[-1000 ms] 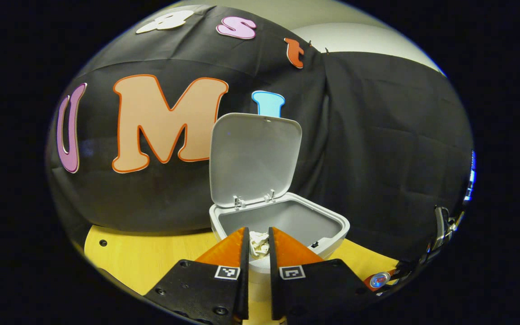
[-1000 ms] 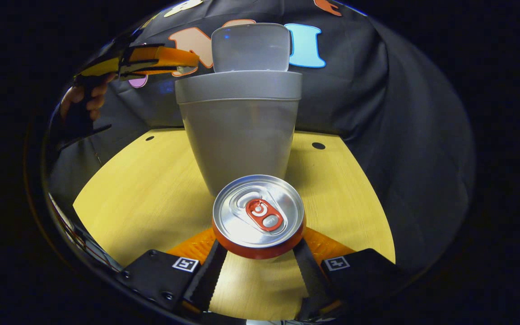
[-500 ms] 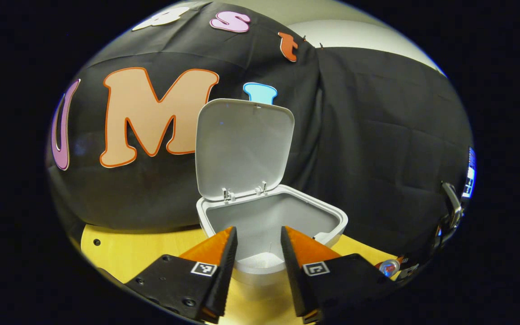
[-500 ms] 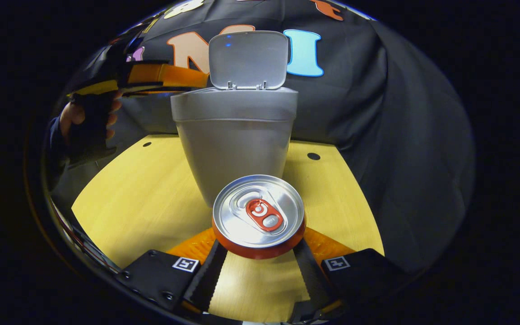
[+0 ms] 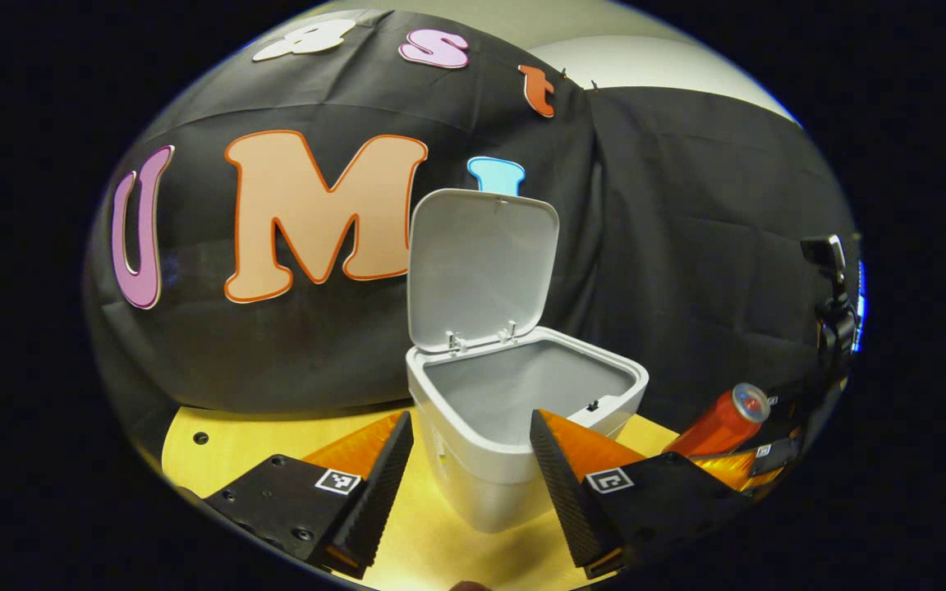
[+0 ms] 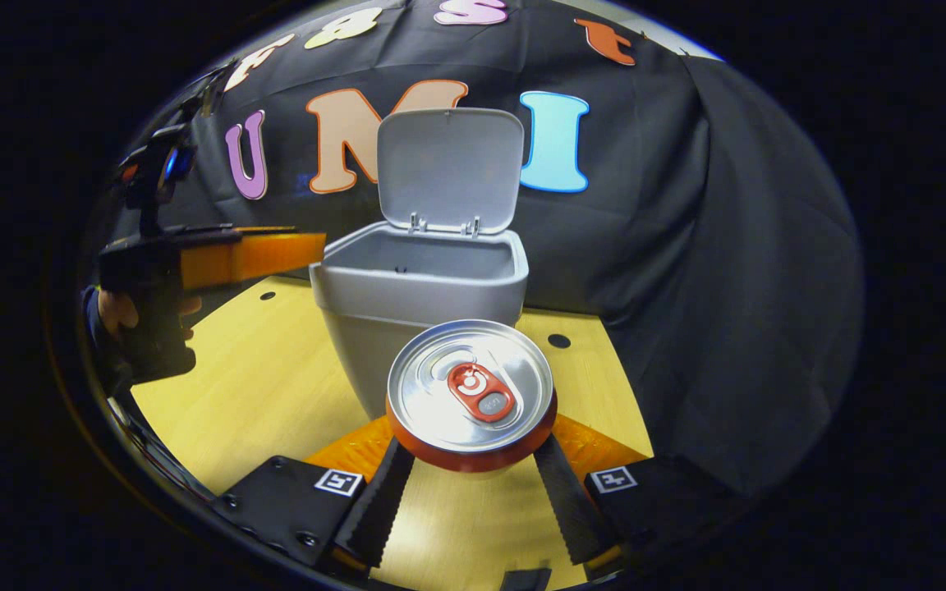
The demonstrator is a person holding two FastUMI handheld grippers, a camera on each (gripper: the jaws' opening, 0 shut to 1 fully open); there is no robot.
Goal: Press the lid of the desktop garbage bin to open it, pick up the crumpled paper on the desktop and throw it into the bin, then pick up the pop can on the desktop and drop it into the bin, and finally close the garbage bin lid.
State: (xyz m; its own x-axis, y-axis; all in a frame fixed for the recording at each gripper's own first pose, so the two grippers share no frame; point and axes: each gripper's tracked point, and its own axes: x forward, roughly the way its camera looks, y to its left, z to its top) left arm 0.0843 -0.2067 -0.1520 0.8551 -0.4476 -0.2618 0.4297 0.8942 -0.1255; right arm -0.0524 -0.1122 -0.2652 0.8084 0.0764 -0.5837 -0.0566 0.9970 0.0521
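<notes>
In the left gripper view, the left claw (image 5: 471, 460) is seen spread wide with nothing between its fingers, held just in front of the desktop garbage bin (image 5: 522, 427). The bin's lid (image 5: 481, 267) is stood up on its hinge, so the opening step is judged done. No crumpled paper is seen on the yellow worktop (image 5: 276, 431); whether it lies inside the bin cannot be told, since the bottom is hidden. At the right edge, the pop can (image 5: 719, 423) is seen tilted and lifted, near the bin.

In the right gripper view, the right claw (image 6: 473, 472) is pinched on the pop can (image 6: 470, 394), whose top faces the camera. The can is held off the worktop (image 6: 259, 394), in front of the open bin (image 6: 420, 283) and not yet over its rim. The left claw (image 6: 309, 246) is seen beside the bin. Dropping the can and closing the lid (image 6: 448, 164) are judged left to do.
</notes>
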